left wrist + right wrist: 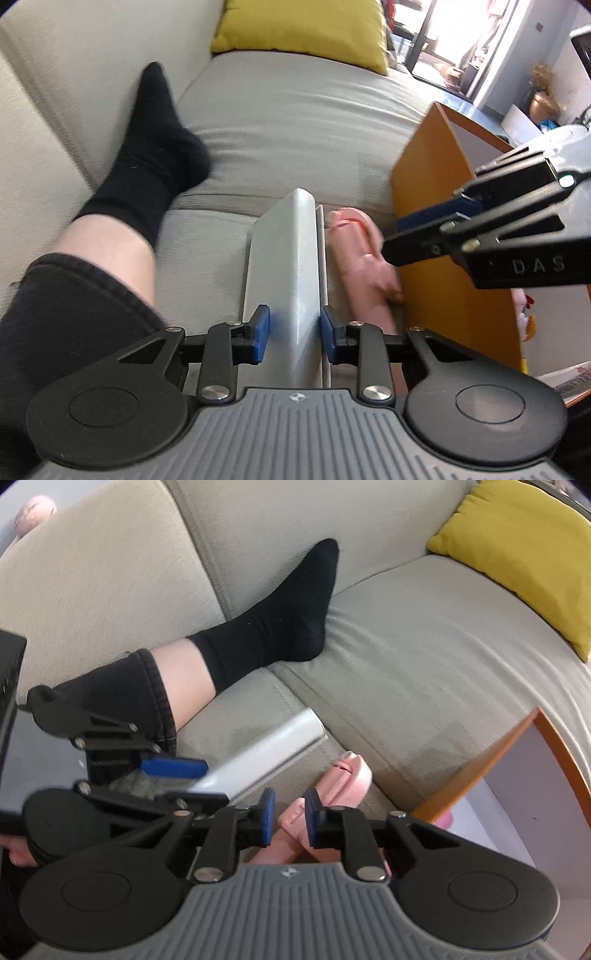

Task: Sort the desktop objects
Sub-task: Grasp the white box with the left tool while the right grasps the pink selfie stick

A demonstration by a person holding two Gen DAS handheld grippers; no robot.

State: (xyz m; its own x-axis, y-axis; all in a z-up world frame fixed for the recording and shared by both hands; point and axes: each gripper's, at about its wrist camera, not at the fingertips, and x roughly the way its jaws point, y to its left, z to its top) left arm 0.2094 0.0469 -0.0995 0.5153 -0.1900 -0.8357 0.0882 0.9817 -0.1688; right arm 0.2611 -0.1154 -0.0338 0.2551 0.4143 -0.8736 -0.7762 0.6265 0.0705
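Observation:
A flat grey-white case (284, 266) stands on its long edge on the sofa seat, and my left gripper (295, 332) is shut on its near end, a blue pad against each side. In the right wrist view the same case (273, 746) runs up to the right out of the left gripper (199, 782). A pink plastic gadget (358, 254) lies right beside the case, against a wooden box. My right gripper (291, 816) is shut on a raised part of the pink gadget (343, 775). From the left wrist view the right gripper (393, 236) comes in from the right with its tips at the gadget.
An orange-brown wooden box (428, 229) with a grey inside stands at the right, also seen from the right wrist (480, 768). A person's leg in a black sock (155, 147) rests on the beige sofa (295, 122) to the left. A yellow cushion (306, 29) lies at the back.

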